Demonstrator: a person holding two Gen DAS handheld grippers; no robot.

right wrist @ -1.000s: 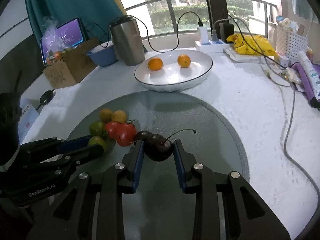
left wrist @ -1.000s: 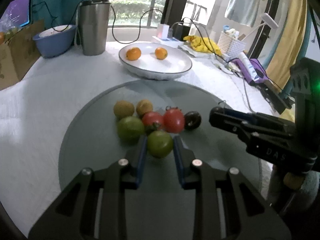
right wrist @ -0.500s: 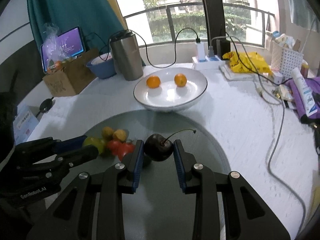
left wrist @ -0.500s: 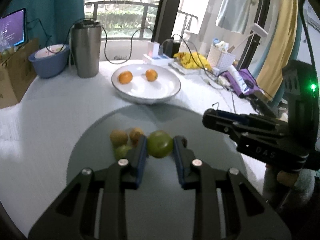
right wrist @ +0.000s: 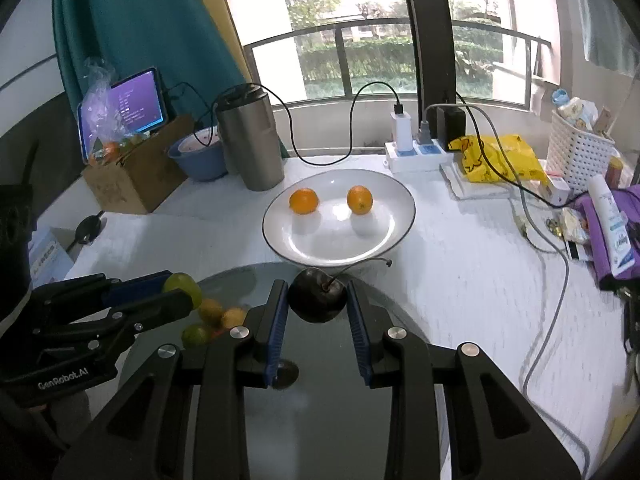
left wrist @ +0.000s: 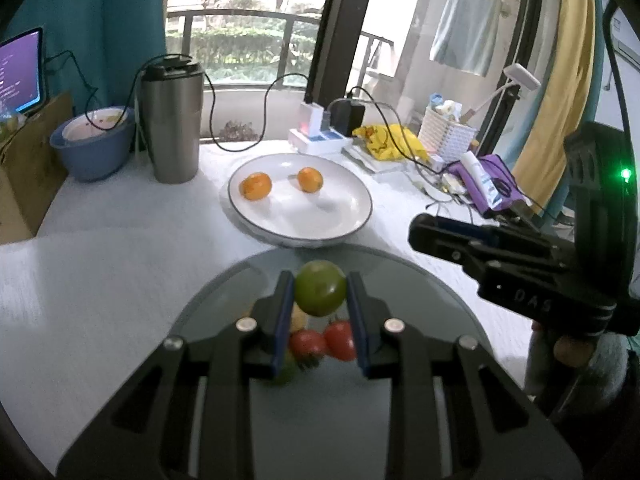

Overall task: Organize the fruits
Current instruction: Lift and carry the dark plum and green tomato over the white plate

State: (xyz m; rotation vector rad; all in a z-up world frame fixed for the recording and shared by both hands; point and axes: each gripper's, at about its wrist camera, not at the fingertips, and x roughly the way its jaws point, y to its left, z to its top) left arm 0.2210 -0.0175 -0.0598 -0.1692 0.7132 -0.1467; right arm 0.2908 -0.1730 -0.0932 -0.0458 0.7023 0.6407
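Gripping a green fruit between its two blue pads, the left gripper holds it lifted above the round grey mat; the pads press on both sides of the fruit. The right gripper is clenched in the same way on a dark cherry, and the thin stem of the cherry curves up toward the right. Both grippers are above the far part of the mat, side by side, with the left one also visible at the left edge of the right wrist view.

Under the left gripper, two red tomatoes lie on the mat and touch each other, and some yellow and green fruits are just beside them, partly hidden by the fingers. One more dark fruit lies on the mat below the right gripper.

Just beyond the far edge of the mat stands a white plate with a dark rim. Two oranges rest on its far half, apart from each other. Behind the plate, near the far edge of the tabletop, are a steel tumbler, a blue bowl and a power strip. A cardboard box stands at the far left corner.
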